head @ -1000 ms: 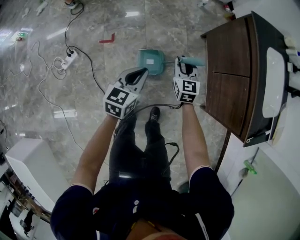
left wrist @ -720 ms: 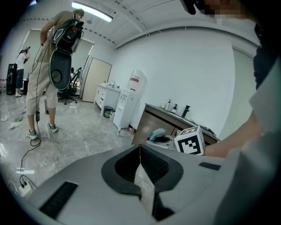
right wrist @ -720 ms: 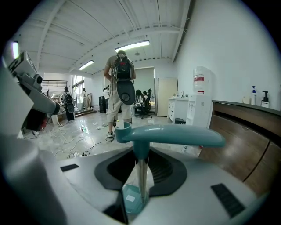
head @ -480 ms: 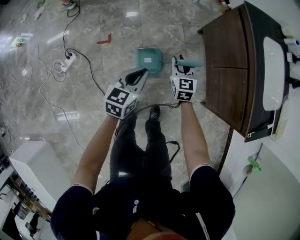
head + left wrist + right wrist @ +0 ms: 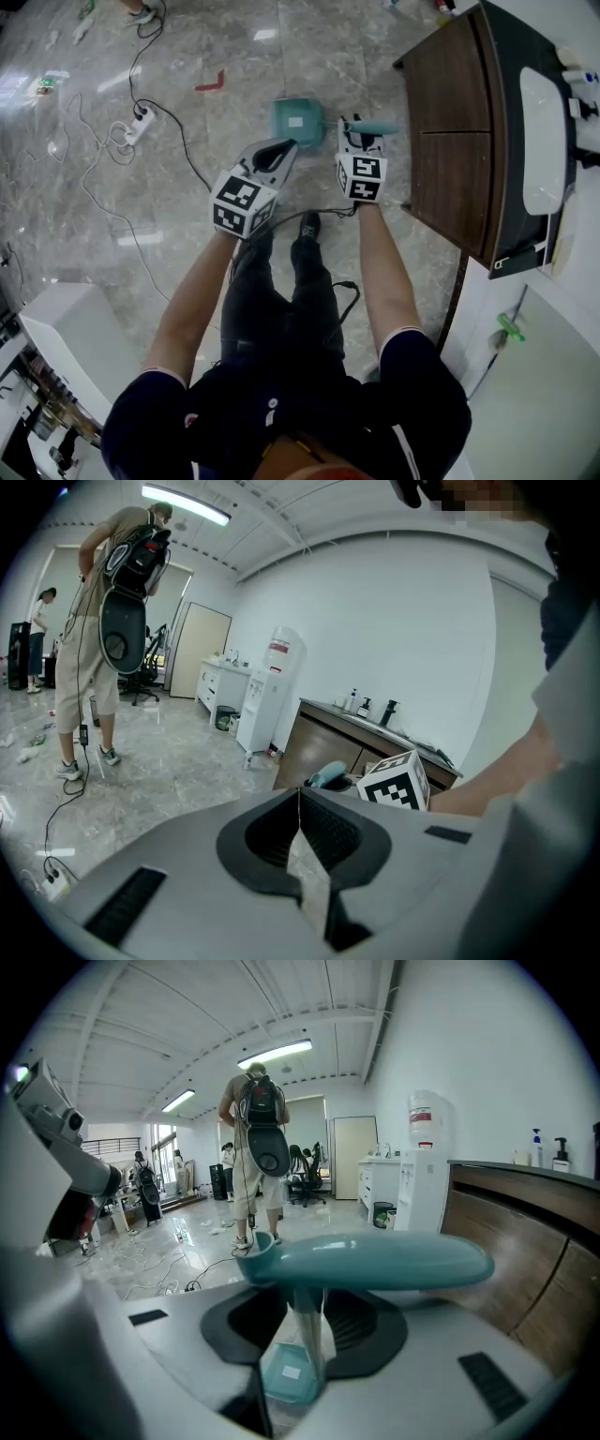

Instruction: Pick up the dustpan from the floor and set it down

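- Glossy grey marble floor (image 5: pixel 187 187) runs under you, with a dark wooden cabinet (image 5: pixel 455 141) at your right and a white sink (image 5: pixel 544 141) set in its top.
- Your right gripper (image 5: pixel 359 127) has the teal dustpan (image 5: pixel 298 122). Its jaws stand partly apart and clamp the thin stem just below the grip.
- In the right gripper view the thick handle (image 5: pixel 375 1262) lies crosswise over the right gripper's (image 5: pixel 305 1330) jaws. The stem drops down between them, and the square pan (image 5: pixel 286 1372) shows far below.
- From the head view the pan sits ahead of your feet, just left of the right gripper, with the handle end pointing toward the cabinet. Whether the pan touches the floor cannot be told.
- Your left gripper (image 5: pixel 281 145) is beside the right one, apart from the dustpan. In its own view the left gripper's (image 5: pixel 300 803) jaws meet tip to tip with nothing between them.
- A power strip (image 5: pixel 139 120) and loose cables lie on the floor to your left, with a red tape corner (image 5: pixel 214 81) beyond them.
- Another person with a backpack (image 5: pixel 255 1138) stands farther off in the room, and a water dispenser (image 5: pixel 422 1162) stands by the wall near the cabinet.
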The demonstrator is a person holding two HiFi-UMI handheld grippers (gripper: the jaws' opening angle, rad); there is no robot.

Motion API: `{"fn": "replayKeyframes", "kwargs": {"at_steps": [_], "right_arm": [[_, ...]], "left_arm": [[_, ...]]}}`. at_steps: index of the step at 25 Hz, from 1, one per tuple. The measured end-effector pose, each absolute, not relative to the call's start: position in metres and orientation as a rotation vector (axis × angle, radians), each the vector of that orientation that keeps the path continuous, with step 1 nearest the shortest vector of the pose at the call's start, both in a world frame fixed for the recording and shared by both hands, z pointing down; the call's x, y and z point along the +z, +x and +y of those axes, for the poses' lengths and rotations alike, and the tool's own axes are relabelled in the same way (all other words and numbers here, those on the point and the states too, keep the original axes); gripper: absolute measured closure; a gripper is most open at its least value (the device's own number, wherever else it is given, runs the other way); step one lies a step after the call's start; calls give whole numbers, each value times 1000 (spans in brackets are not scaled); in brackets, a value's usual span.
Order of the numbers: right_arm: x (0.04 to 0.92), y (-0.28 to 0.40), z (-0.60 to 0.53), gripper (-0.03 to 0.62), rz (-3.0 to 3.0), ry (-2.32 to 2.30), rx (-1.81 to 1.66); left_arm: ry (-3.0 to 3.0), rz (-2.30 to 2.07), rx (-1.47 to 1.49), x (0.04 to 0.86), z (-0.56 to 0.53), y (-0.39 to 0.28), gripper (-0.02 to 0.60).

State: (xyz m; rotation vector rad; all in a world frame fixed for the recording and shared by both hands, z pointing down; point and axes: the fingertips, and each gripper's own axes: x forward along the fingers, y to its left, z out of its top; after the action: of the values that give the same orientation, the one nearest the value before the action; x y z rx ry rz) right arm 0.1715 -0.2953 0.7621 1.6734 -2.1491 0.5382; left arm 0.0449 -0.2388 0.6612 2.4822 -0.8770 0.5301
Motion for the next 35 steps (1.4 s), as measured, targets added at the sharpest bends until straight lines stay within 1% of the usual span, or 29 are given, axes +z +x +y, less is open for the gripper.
{"fn": "replayKeyframes", "kwargs": {"at_steps": [3,4,5,6,8,10,13,18,23,30,35], "right_arm": [[771,171,-285,493,-2114,1656,598],[774,171,-280,485,-2105,1646,622],[776,171,-275,454,-2099,1636,646],[777,171,-271,443,-2095,1627,668],[776,169,-261,430,-2092,1609,705],[771,166,-250,430,-2094,1592,738],[746,160,-232,430,-2135,1597,756],[676,147,-206,433,-2281,1606,713],[595,146,-190,584,-2371,1681,622],[497,138,-170,588,-2501,1676,480],[448,131,-151,588,-2592,1652,409]], "left_arm": [[2482,-876,532,658,-232,45,569],[2484,-875,533,656,-230,46,569],[2486,-874,534,654,-228,46,569],[2489,-874,534,652,-226,47,569],[2494,-873,531,646,-223,48,569],[2500,-870,526,640,-219,50,569],[2514,-865,511,626,-212,52,569],[2540,-853,487,599,-201,61,569],[2579,-844,432,552,-187,68,569],[2651,-829,329,481,-164,79,569],[2702,-846,286,445,-150,79,569]]}}
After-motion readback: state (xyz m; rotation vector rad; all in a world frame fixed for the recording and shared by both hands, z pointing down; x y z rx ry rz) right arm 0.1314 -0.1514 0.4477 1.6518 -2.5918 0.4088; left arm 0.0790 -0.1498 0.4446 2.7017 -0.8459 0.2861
